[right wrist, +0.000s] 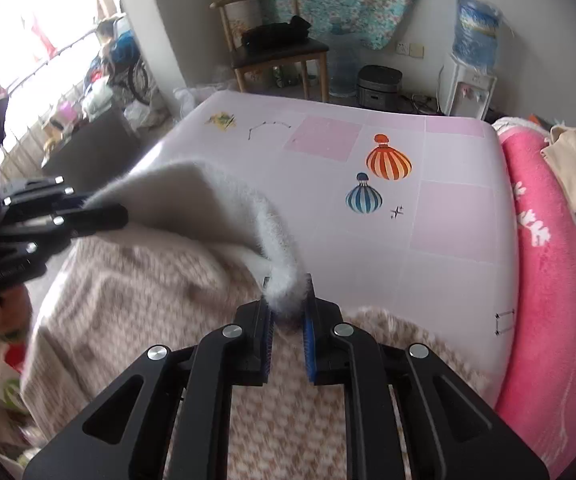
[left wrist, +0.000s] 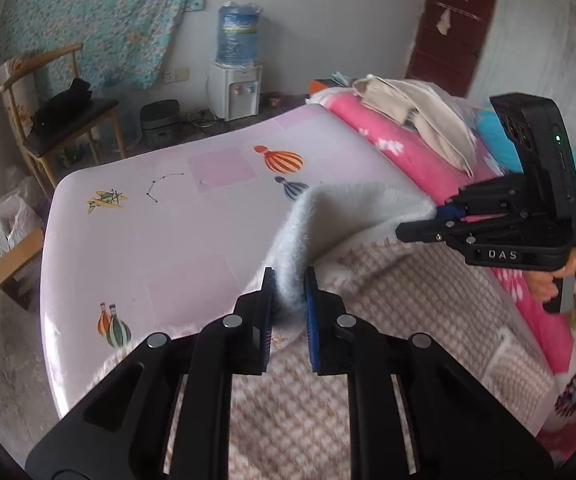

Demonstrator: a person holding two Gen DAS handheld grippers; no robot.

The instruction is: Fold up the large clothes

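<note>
Pinching the white fleecy edge of the beige houndstooth fleece garment [left wrist: 368,280], left gripper [left wrist: 290,292] and right gripper [right wrist: 287,300] jaws hold it above the pink table [left wrist: 148,240].

Black tongs [left wrist: 290,292], blue pads [left wrist: 311,320]

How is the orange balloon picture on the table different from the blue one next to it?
The orange balloon looks bigger than the blue balloon. The orange balloon has orange and white stripes; the blue balloon has blue and white stripes. The orange balloon sits farther from the fluffy garment, while the blue balloon is closer to its lifted edge. Both are striped hot-air balloon pictures lying flat on the pink table.
</note>
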